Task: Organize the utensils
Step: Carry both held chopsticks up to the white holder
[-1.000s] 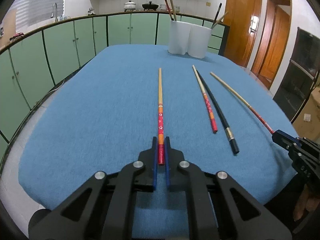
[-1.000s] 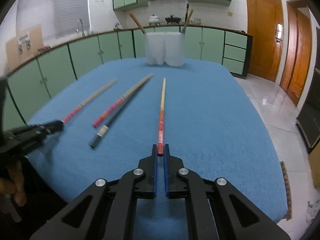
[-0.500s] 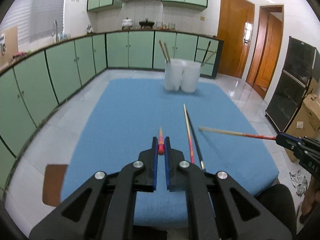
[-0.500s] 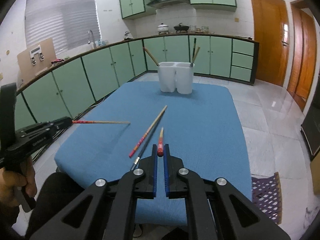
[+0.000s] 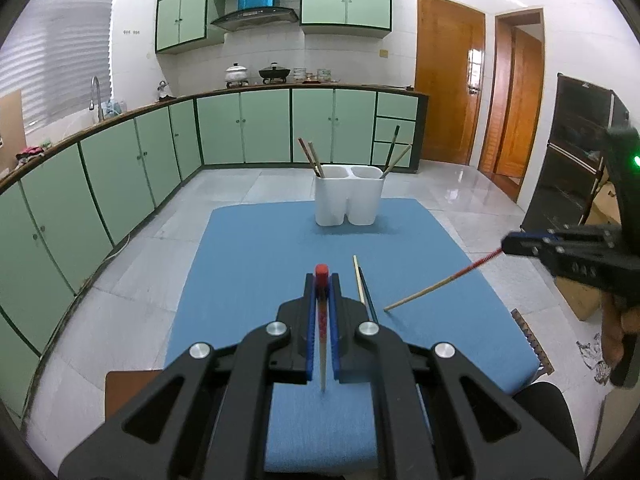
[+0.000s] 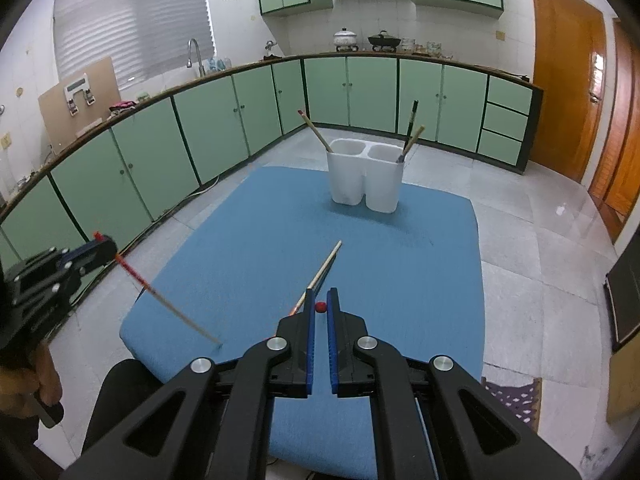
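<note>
Both claws clenched — left claw (image 5: 321, 280) and right claw (image 6: 319, 300) each pinch one chopstick (image 5: 321, 316) by its end; either could swing, slip, and miss the holder (image 5: 347, 200).

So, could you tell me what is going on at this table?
A person is tidying chopsticks with two handheld grippers. The left gripper is shut on a red-ended chopstick, and the right gripper is shut on another one; both are lifted off the blue table. Two more chopsticks lie on the table. The white two-compartment holder at the far end already has chopsticks in each side.
</note>
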`<state>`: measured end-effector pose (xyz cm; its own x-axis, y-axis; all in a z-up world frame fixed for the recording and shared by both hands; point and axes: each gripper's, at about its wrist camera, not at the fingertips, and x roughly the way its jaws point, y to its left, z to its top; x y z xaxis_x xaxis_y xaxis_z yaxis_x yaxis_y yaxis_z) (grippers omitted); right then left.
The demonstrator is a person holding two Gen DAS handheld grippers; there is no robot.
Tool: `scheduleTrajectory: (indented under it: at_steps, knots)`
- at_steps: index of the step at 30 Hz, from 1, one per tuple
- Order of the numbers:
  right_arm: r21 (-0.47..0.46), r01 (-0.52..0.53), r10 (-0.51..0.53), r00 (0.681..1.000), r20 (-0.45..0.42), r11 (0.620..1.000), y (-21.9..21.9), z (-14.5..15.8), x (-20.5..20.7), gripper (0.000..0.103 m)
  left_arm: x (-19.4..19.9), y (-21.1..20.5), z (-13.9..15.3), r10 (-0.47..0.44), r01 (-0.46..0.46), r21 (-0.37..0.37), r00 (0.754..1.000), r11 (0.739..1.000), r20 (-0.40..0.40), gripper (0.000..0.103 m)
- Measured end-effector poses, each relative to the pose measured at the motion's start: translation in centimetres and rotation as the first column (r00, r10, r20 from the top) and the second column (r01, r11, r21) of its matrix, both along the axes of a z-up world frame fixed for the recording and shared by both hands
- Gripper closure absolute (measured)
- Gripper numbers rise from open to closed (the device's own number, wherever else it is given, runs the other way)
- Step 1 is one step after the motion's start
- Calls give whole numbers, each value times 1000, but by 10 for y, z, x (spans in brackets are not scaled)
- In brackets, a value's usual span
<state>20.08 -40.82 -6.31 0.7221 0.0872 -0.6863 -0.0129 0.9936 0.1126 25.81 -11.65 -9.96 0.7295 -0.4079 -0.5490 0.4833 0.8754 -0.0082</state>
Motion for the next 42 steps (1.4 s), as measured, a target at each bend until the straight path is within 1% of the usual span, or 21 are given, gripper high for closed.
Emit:
scheduleTrajectory:
  at_steps: [7, 12, 23, 27, 36, 39, 42]
  knots:
    - [-21, -23, 22, 999, -45, 1000, -6, 17, 35, 97, 17, -7, 11, -44, 44, 2, 999, 999, -31, 98]
    - [-10, -20, 19, 997, -79, 1000, -13, 33, 55, 97, 36, -12, 24, -85, 85, -4, 994, 996, -68, 98]
    - [-41, -12, 8, 994, -106, 999, -20, 69, 79, 97, 85, -28, 59, -133, 134, -1, 984, 991, -115, 98]
    - [-49, -8, 3, 995, -102, 999, -23, 87, 86, 97, 101, -36, 76, -145, 146, 3, 984, 989, -105, 98]
    - [-50, 9, -13, 996, -84, 999, -30, 133, 116, 97, 133, -68, 127, -165, 165, -3, 985, 986, -53, 98]
    - [-47, 26, -29, 997, -67, 999, -36, 150, 129, 97, 149, -80, 145, -163, 162, -30, 986, 986, -36, 98]
    - [-40, 45, -47, 998, -52, 998, -41, 164, 145, 97, 162, -93, 156, -162, 161, -46, 986, 986, -26, 98]
